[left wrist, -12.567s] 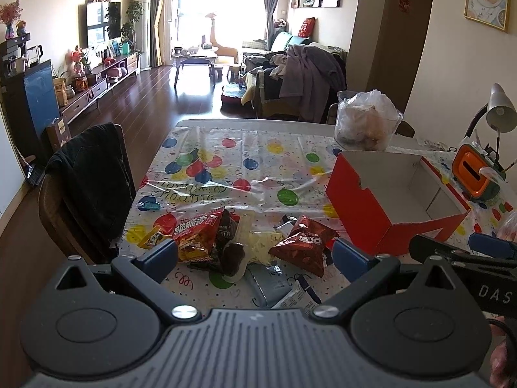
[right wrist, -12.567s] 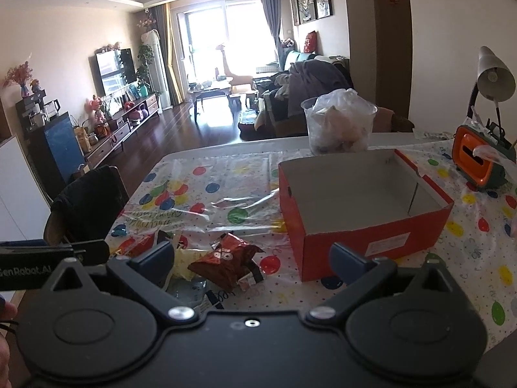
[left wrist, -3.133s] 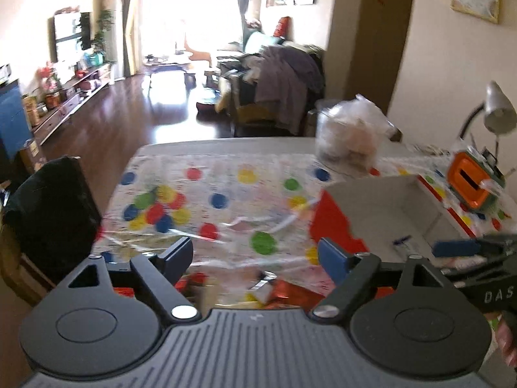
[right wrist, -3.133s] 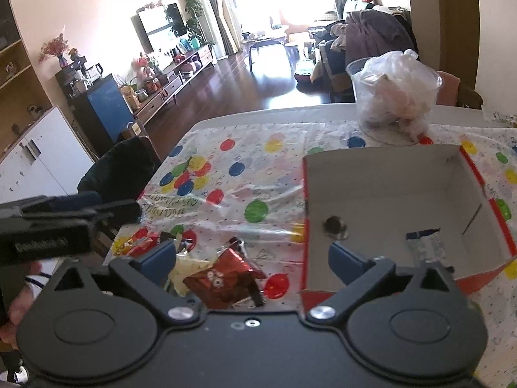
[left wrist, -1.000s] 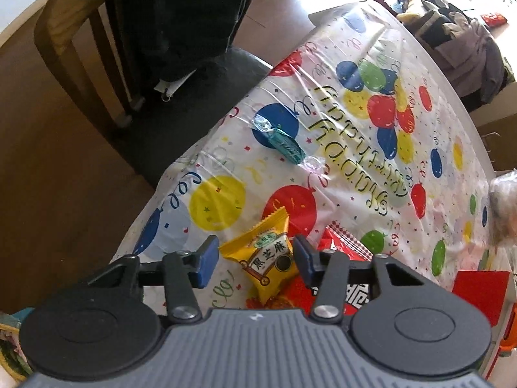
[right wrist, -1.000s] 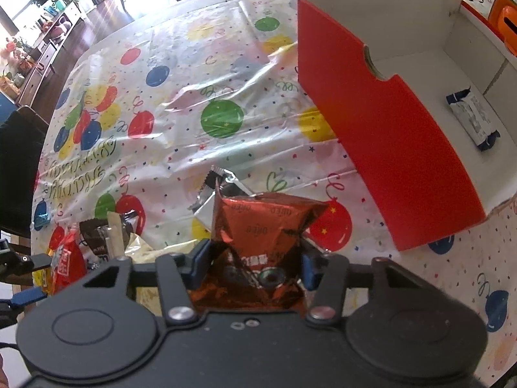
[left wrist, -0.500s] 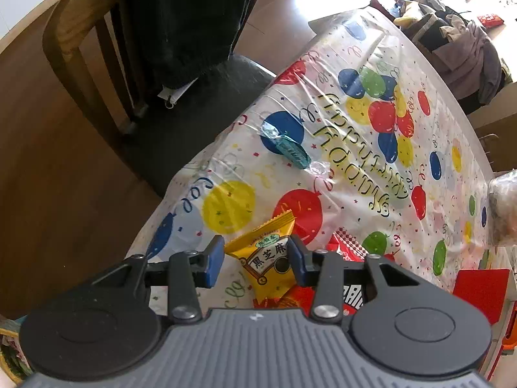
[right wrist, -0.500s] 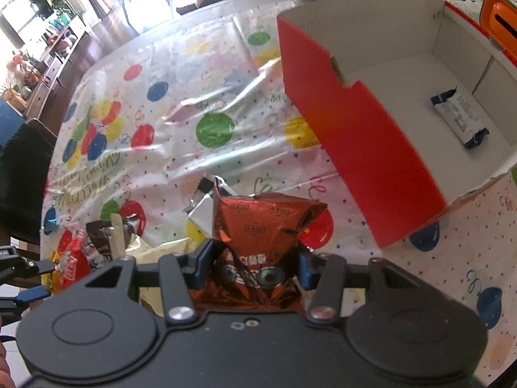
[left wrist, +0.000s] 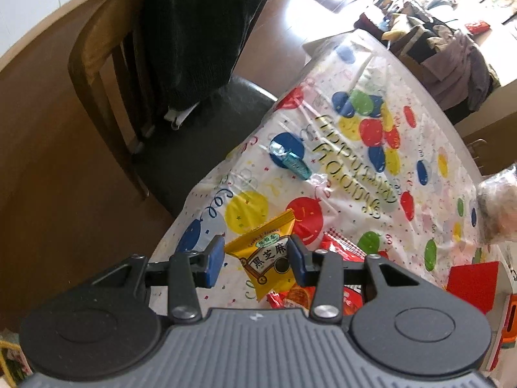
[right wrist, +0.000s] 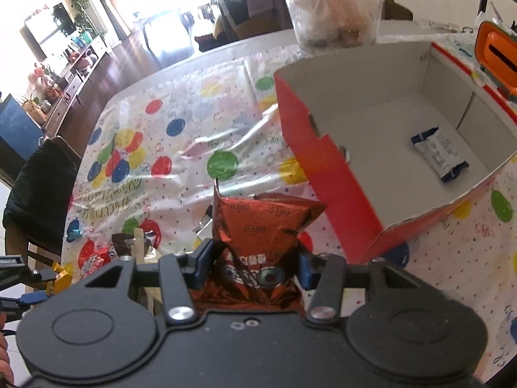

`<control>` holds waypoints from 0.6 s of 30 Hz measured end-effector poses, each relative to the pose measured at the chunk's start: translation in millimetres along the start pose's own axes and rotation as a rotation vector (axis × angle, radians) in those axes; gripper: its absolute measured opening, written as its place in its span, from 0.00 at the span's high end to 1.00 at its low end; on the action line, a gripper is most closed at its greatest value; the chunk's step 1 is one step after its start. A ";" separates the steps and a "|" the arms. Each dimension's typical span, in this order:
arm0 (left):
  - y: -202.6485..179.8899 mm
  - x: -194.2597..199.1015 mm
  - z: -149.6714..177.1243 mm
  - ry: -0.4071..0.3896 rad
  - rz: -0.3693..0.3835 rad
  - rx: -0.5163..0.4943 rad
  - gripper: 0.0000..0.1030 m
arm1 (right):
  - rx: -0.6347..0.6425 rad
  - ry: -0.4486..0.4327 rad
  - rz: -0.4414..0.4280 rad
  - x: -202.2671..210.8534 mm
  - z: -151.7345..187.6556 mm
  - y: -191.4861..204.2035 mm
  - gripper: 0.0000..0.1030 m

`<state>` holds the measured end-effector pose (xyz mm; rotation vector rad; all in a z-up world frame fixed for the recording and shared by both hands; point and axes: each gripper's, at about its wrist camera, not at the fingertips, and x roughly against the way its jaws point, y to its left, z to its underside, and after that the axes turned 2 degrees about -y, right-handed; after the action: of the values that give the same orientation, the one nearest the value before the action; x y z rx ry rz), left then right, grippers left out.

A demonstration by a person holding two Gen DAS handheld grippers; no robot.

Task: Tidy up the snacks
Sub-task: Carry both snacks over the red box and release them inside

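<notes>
My left gripper is shut on a yellow snack packet, held just above the table's near-left corner. That packet also shows at the far left of the right wrist view. My right gripper is shut on a red-brown Oreo bag, which stands up between the pads, lifted off the table. To its right sits the open red box with a white inside. A blue-and-white packet lies on the box floor.
A red packet, a teal candy and a brown packet lie on the balloon-print tablecloth. A bag-lined plastic tub and an orange device stand behind the box. A chair with a dark garment stands at the table's left.
The left jaws narrowed onto the yellow packet and lifted it. The right gripper rose with the Oreo bag, and the box now shows more from above.
</notes>
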<state>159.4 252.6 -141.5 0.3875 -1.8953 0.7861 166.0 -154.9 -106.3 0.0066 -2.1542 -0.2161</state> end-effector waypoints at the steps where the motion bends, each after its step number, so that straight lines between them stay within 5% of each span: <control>1: -1.2 5.0 0.7 -0.008 0.009 -0.008 0.60 | 0.003 -0.006 -0.001 2.5 -0.5 -1.2 0.52; 18: -97.0 72.8 36.8 -0.076 0.135 -0.240 0.60 | 0.078 -0.066 -0.042 45.4 -31.0 -45.4 0.52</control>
<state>158.1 161.9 -53.0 0.1430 -2.0757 0.6288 162.7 -208.3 -59.1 0.0907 -2.2286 -0.1586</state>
